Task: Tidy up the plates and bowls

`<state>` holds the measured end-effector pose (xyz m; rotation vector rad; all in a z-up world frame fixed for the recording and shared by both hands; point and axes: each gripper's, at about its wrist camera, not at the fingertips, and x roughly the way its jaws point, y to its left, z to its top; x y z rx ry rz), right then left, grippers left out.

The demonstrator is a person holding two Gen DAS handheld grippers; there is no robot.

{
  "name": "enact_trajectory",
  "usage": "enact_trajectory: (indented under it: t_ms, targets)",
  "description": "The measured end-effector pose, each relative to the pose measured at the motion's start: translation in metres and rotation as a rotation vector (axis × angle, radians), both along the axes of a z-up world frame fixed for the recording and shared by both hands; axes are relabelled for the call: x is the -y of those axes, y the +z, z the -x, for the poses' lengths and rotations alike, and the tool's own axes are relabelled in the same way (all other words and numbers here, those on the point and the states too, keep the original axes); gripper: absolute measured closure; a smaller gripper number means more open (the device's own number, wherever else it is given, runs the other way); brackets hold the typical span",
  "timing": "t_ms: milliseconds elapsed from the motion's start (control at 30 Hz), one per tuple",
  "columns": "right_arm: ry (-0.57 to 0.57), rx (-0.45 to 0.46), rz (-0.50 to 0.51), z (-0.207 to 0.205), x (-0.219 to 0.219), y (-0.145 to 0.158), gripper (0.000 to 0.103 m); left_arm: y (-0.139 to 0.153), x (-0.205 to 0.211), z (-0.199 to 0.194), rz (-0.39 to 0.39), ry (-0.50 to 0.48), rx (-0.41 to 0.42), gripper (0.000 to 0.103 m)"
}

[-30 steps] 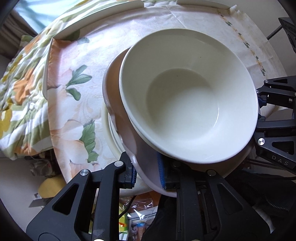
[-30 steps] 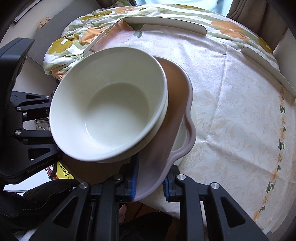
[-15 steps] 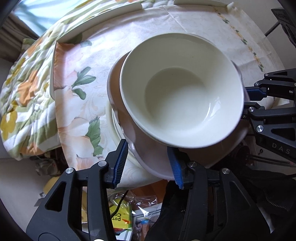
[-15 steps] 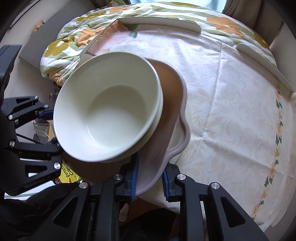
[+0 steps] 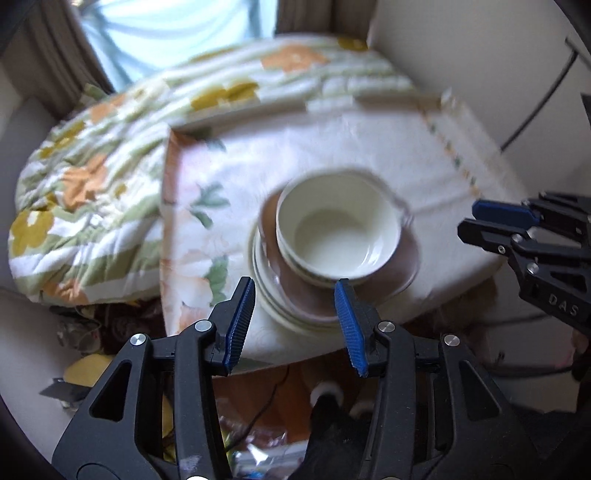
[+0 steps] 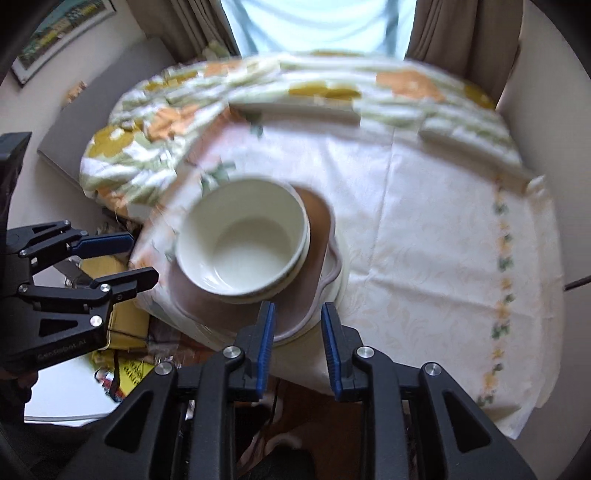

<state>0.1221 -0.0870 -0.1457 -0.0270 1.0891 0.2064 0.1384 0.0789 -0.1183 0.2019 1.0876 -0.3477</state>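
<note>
Two views, one picture frame (image 6: pixel 62 27) rightward

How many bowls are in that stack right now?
2 visible: a cream top bowl nested in a second bowl, whose rim just shows beneath, on the brown plate. More could be hidden.

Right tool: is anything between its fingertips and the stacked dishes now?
No. In the right wrist view the right tool is open just short of the brown plate's near rim; only tablecloth and the table edge show between.

Glossy, smooth ceramic bowl (image 5: pixel 338 229) on a matt brown plate (image 5: pixel 395 273); beneath them, soft printed tablecloth (image 6: pixel 424 229); ribbed blue rubber pads (image 5: pixel 240 321).
</note>
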Motion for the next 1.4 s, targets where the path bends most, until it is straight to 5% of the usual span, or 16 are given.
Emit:
enact_trajectory:
  t_ms: [167,200,233,267,300,367,767,1400]
  targets:
    - [-0.059,0.284,0.036,0.065,0.01,0.088,0.079,0.087,-0.006,0.061,0.108,0.141,0.298,0.057]
    - [-0.072,0.322,0.043,0.074,0.012,0.098,0.071,0.098,-0.007,0.072,0.124,0.16,0.338,0.052]
    - [-0.089,0.37,0.046,0.086,0.015,0.112,0.064,0.109,-0.007,0.085,0.14,0.18,0.379,0.035]
    - [-0.101,0.409,0.043,0.095,0.017,0.123,0.04,0.12,-0.009,0.097,0.154,0.197,0.422,0.014]
    - [-0.111,0.447,0.036,0.107,0.02,0.133,0.018,0.129,-0.009,0.109,0.165,0.208,0.461,0.007]
    - [-0.127,0.501,0.037,0.121,0.024,0.146,0.009,0.144,-0.008,0.135,0.176,0.218,0.549,0.0]
    - [-0.243,0.591,0.056,0.177,0.041,0.153,0.009,0.165,0.01,0.196,0.147,0.235,0.683,0.0]
    - [-0.292,0.627,0.053,0.199,0.055,0.161,0.009,0.171,0.022,0.213,0.143,0.214,0.714,0.0]
